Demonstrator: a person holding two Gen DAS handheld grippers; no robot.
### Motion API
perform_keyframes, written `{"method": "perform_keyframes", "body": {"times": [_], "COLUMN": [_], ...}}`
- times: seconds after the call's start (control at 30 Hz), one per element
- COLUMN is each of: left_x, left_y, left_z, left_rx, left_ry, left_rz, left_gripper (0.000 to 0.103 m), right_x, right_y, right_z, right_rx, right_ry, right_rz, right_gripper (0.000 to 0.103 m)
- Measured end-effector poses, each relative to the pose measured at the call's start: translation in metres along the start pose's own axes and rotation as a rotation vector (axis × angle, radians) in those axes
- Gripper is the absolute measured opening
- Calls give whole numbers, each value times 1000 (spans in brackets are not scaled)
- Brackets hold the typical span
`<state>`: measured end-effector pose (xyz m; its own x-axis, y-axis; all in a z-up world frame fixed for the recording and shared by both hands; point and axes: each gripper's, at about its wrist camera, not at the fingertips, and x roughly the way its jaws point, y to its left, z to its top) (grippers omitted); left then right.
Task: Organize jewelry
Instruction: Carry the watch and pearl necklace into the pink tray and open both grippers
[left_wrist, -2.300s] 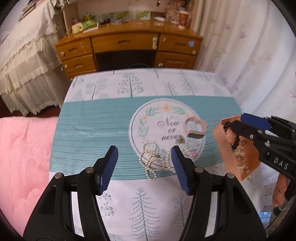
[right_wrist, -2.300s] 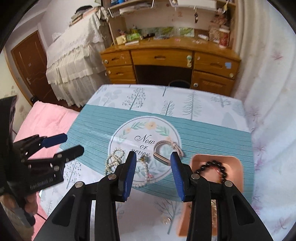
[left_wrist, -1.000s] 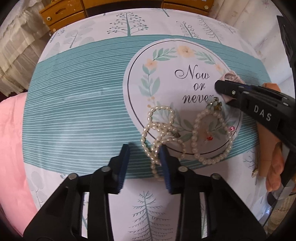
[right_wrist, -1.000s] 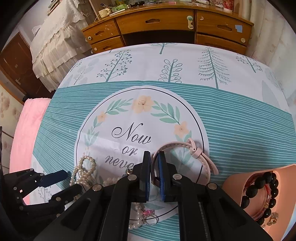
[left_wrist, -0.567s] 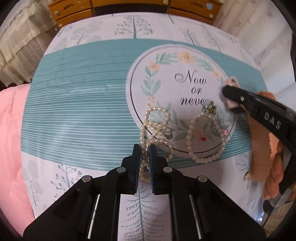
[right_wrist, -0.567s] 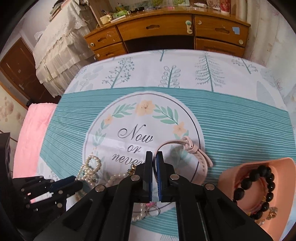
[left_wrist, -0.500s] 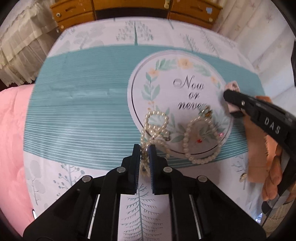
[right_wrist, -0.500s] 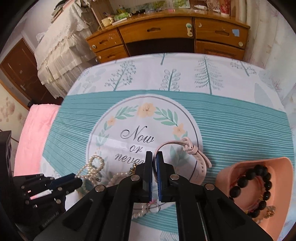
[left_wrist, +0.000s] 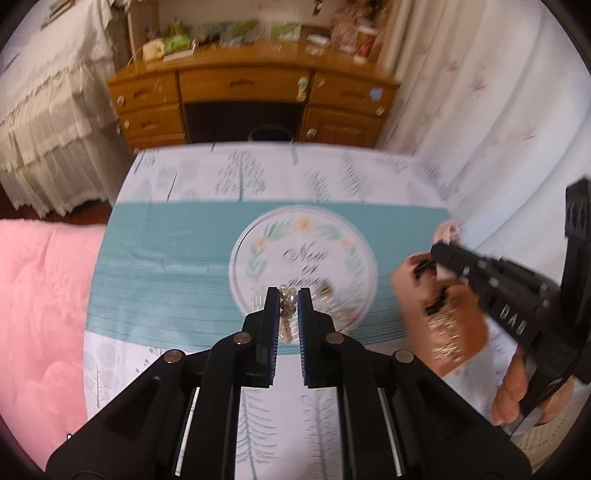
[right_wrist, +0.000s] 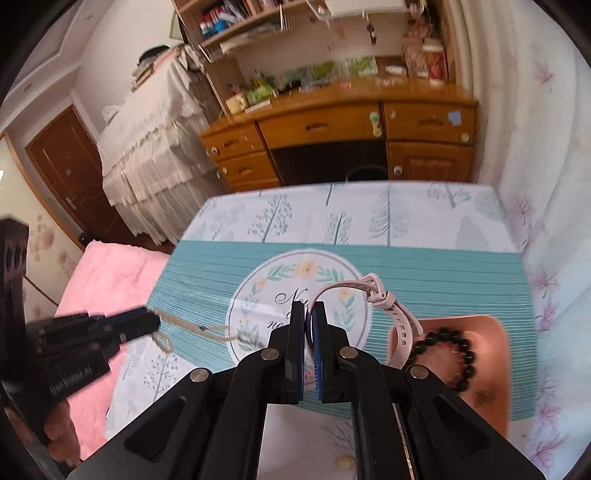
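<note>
Both hand-held grippers are now lifting clear of the "Now or never" table (right_wrist: 424, 258): the left hand-held gripper (left_wrist: 287, 314) is pinching the pearl necklace (left_wrist: 286, 308), while the right hand-held gripper (right_wrist: 307, 325), marked "DAS", is clamping the pink watch strap (right_wrist: 369, 288) beside the tray (right_wrist: 491, 354).

The tablecloth (right_wrist: 424, 258) carries a round emblem (right_wrist: 255, 295) with script lettering; in the right wrist view only "No" of the first line and "no" of a lower line show, the rest is behind the gripper. In the left wrist view the first line reads "Now", the lines under it are blurred. The right gripper (left_wrist: 437, 254) has white letters "DAS" on its side. The left gripper (right_wrist: 155, 323) has a white label too, too blurred to read.
</note>
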<state>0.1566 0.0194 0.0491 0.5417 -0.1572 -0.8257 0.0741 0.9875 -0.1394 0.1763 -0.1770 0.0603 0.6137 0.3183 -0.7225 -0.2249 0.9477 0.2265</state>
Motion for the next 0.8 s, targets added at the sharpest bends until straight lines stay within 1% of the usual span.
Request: {"method": "perform_keyframes", "body": {"times": [0.13, 0.27, 0.4, 0.53, 0.63, 0.8], "left_x": [-32, -53, -62, -59, -47, -14], "left_y": [-29, -62, -95, -134, -163, -199], "left_z": [12, 22, 26, 23, 19, 12], "left_rx": [27, 49, 72, 113, 145, 182], "left_ry": [-67, -125, -155, -152, -141, -96], "left_rz": [-28, -75, -131, -192, -209, -227], "left_gripper": [7, 7, 7, 7, 7, 7], "right_x": [-44, -80, -99, -98, -88, -66], "right_y": [-11, -34, -62, -97, -119, -133], "right_z": [-7, -17, -32, -50, -63, -88], "right_rx": [-12, -6, 11, 54, 80, 61], "right_ry": [-45, -69, -69, -29, 17, 76], "right_rz": [-7, -10, -36, -51, -44, -38], "right_gripper": [4, 4, 4, 4, 4, 4]}}
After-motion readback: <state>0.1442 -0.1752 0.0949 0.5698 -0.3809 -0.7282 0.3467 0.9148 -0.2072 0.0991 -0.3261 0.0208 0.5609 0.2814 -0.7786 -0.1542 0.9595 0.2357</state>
